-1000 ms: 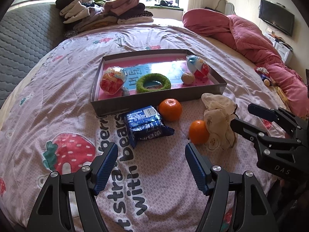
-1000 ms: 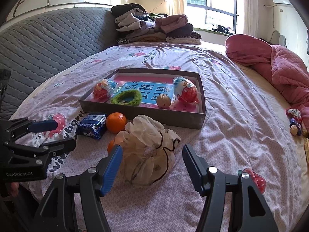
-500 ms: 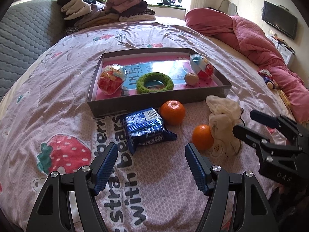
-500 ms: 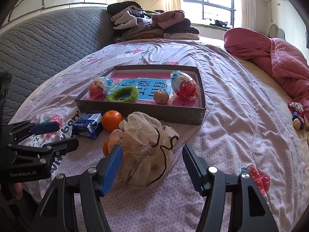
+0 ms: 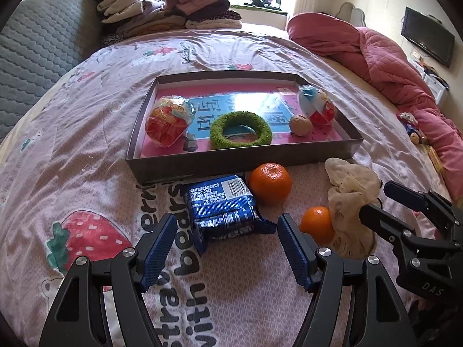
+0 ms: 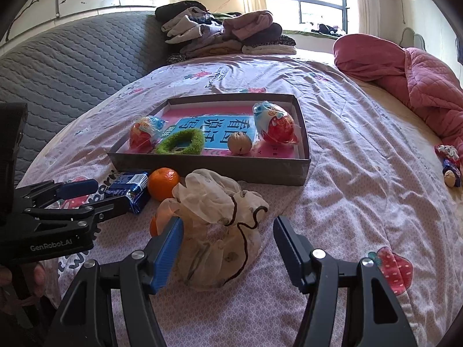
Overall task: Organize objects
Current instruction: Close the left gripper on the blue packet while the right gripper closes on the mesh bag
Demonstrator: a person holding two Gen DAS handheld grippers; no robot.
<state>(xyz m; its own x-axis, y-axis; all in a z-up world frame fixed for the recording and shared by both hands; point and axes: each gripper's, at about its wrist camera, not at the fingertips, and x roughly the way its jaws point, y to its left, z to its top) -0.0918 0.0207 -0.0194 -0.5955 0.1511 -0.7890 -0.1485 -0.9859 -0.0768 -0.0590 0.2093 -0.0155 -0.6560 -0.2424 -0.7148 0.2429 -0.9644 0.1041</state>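
Note:
A grey shallow box (image 5: 231,162) (image 6: 208,170) lies on the bed, holding two wrapped toy eggs, a green ring (image 5: 240,129) and a small beige ball (image 5: 301,125). In front of it lie a blue snack packet (image 5: 221,208) (image 6: 127,188), two oranges (image 5: 270,183) (image 5: 317,224) and a beige mesh pouch (image 6: 220,225) (image 5: 351,202). My left gripper (image 5: 225,245) is open, hovering just short of the packet. My right gripper (image 6: 227,245) is open around the near part of the pouch, pads not pressing it.
The bed has a pink strawberry-print sheet (image 5: 86,144). Folded clothes (image 5: 165,8) are stacked at the far end beside a grey quilted headboard (image 6: 72,63). A pink quilt (image 5: 376,49) is bunched at the right, with small toys (image 6: 450,164) near it.
My left gripper has moved closer to the blue packet, which now sits larger and nearer its fingers. The right gripper has hardly moved and stays open at the pouch.

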